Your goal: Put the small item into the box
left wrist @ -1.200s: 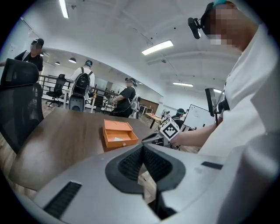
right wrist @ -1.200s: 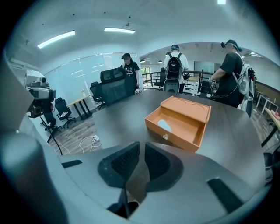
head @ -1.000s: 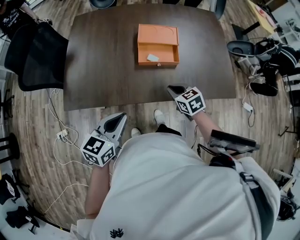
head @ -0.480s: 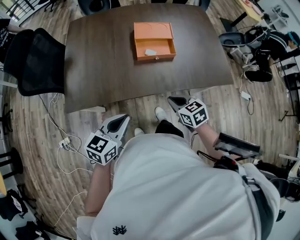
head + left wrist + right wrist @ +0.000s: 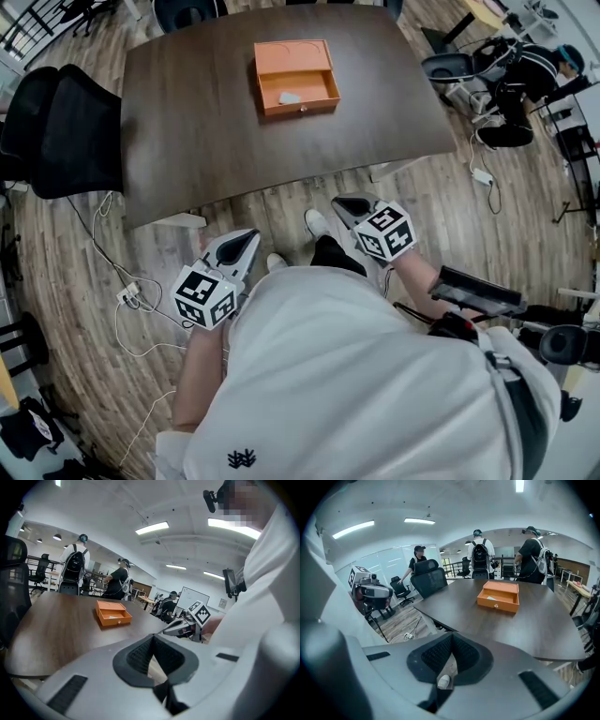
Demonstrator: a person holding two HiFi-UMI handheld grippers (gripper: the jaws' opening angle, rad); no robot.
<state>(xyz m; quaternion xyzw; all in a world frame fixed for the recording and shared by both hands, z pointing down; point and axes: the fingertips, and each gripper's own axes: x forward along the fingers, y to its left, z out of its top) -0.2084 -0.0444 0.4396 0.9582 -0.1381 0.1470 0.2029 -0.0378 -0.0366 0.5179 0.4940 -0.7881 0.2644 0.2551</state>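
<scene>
An orange box (image 5: 295, 77) with its drawer pulled open stands on the far half of the dark wooden table (image 5: 187, 141). A small white item (image 5: 288, 97) lies inside the drawer. Both grippers hang close to my body over the wooden floor, well short of the table's near edge. My left gripper (image 5: 234, 248) has its jaws together with nothing in them. My right gripper (image 5: 349, 208) is likewise shut and empty. The box (image 5: 112, 613) shows far off in the left gripper view beyond the shut left gripper (image 5: 153, 638). The right gripper view shows the same box (image 5: 499, 597) past the shut right gripper (image 5: 451, 637).
A black office chair (image 5: 66, 131) stands at the table's left end. Cables and a power strip (image 5: 127, 295) lie on the floor at the left. More chairs and gear (image 5: 497, 94) crowd the right side. People with backpacks (image 5: 480, 555) stand beyond the table.
The table and box have drawn away up and left in the head view. My right gripper, earlier at the table's near edge, is now over the floor.
</scene>
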